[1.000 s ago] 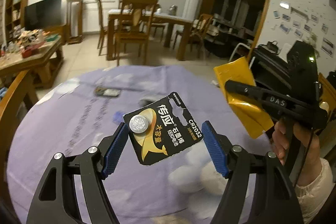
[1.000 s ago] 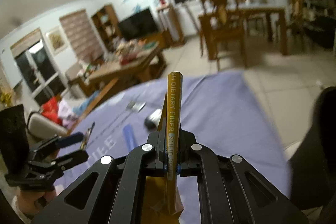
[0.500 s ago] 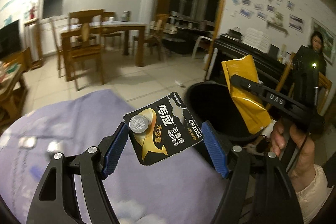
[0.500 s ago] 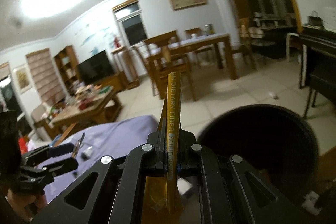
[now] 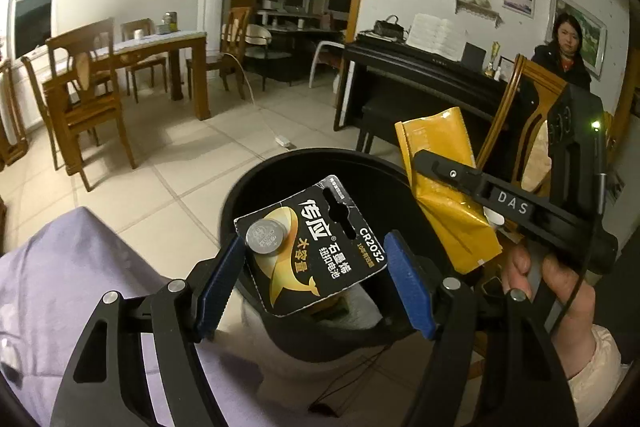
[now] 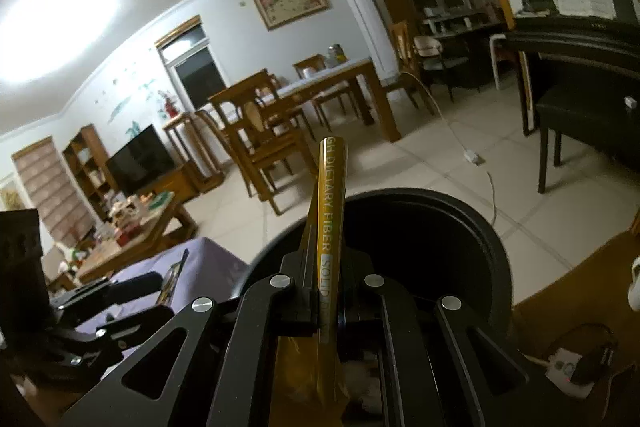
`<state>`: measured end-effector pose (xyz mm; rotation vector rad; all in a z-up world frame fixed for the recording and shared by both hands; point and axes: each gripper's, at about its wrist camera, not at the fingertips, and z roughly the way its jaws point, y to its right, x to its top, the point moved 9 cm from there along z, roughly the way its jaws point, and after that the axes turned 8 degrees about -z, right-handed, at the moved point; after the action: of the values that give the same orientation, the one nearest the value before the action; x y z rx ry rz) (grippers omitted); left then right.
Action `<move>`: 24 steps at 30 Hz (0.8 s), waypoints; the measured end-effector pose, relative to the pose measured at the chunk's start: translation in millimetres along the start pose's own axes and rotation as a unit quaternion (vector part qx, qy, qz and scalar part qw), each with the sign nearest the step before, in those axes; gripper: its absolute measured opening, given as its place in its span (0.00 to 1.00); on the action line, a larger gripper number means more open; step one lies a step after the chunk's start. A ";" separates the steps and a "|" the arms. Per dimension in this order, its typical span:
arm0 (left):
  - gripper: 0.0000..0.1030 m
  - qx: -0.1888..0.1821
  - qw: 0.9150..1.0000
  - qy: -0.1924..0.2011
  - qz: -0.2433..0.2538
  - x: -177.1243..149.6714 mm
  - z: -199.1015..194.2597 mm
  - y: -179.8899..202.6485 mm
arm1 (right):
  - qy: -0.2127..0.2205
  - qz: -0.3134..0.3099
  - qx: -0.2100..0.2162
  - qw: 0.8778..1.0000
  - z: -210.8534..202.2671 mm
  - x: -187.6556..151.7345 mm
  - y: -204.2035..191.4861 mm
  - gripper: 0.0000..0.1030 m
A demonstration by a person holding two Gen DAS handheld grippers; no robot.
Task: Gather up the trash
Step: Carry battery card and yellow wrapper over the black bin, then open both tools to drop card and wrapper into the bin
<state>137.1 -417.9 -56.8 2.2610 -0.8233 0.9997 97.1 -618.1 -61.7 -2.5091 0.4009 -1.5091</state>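
My left gripper is shut on a black and gold battery card with a coin cell on it, held over the open black trash bin. My right gripper is shut on a yellow wrapper, seen edge-on, also above the bin. In the left wrist view the wrapper hangs at the bin's right rim, held by the right gripper. The left gripper shows at the left edge of the right wrist view.
The purple tablecloth lies at the lower left, beside the bin. A wooden chair and a black piano stand behind the bin. A dining table with chairs stands farther back on the tiled floor. A person stands at the far right.
Both grippers have swung right, away from the purple table, to above the black bin. Each still holds its piece of trash.
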 end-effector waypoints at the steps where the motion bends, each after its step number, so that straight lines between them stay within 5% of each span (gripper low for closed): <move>1: 0.69 -0.001 1.000 -0.003 0.001 -0.3 4.2 2.3 | -0.001 0.003 -0.001 1.000 2.1 -1.2 5.7 0.07; 9: 0.70 0.002 1.000 -0.023 0.009 -0.8 31.5 14.5 | -0.004 0.019 -0.005 1.000 13.2 -9.9 27.5 0.07; 12: 0.80 0.006 1.000 -0.025 0.010 -0.4 30.8 11.2 | -0.006 0.030 0.001 1.000 18.3 -9.5 25.0 0.38; 13: 0.82 0.009 1.000 -0.023 0.010 -0.7 28.2 10.3 | -0.003 0.037 0.001 0.999 18.0 -9.2 27.3 0.61; 14: 0.83 0.010 1.000 -0.022 0.011 -1.4 26.0 9.1 | 0.005 0.046 0.003 0.999 15.7 -8.3 28.8 0.71; 24: 0.87 0.035 0.999 -0.006 -0.003 -7.1 -16.8 -23.5 | -0.004 0.046 0.029 0.999 14.3 -18.1 -5.0 0.72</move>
<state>142.1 -388.6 -57.6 2.3283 -0.7986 1.0276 102.4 -607.3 -82.0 -2.4170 0.4568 -1.4559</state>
